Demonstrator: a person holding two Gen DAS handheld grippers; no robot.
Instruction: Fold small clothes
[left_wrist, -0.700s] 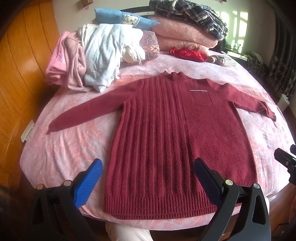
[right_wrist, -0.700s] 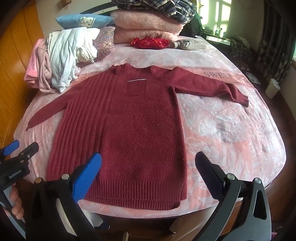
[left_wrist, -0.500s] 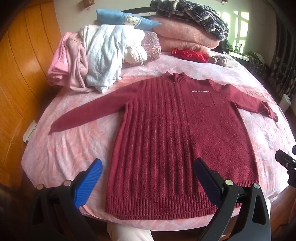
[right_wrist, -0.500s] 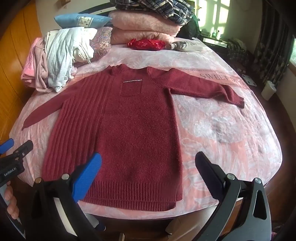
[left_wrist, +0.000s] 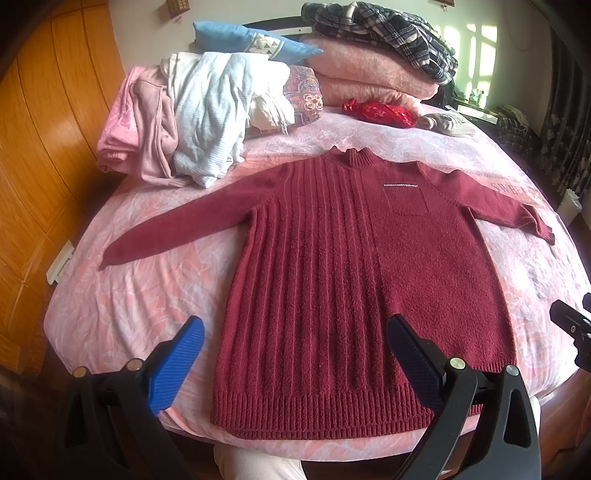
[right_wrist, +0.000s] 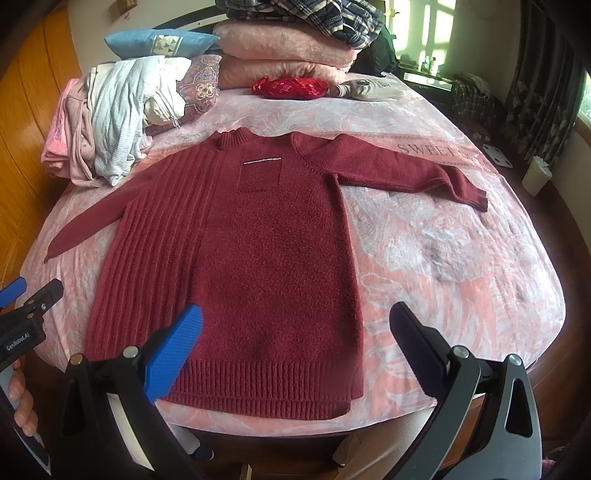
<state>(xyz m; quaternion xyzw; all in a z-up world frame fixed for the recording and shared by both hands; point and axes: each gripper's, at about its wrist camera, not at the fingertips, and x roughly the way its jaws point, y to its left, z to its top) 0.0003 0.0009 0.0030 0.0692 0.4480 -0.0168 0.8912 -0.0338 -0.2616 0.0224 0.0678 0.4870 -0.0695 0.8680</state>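
A dark red knit sweater (left_wrist: 351, 277) lies flat and face up on the pink bed (left_wrist: 140, 302), both sleeves spread out, hem toward me. It also shows in the right wrist view (right_wrist: 266, 258). My left gripper (left_wrist: 295, 339) is open and empty, held above the hem on the ribbed left half. My right gripper (right_wrist: 295, 325) is open and empty, held above the hem at the sweater's right edge. The left gripper's tip shows at the left edge of the right wrist view (right_wrist: 33, 299).
A pile of pink and white clothes (left_wrist: 184, 122) sits at the bed's far left. Pillows and folded pink blankets (left_wrist: 369, 81) with a plaid garment stand at the head. A red pouch (left_wrist: 380, 110) lies beside them. An orange wooden wall (left_wrist: 33, 155) runs along the left.
Both grippers have moved slightly forward and up over the bed; the sweater sits lower in both views. The sweater itself has not moved. Both grippers stay open.
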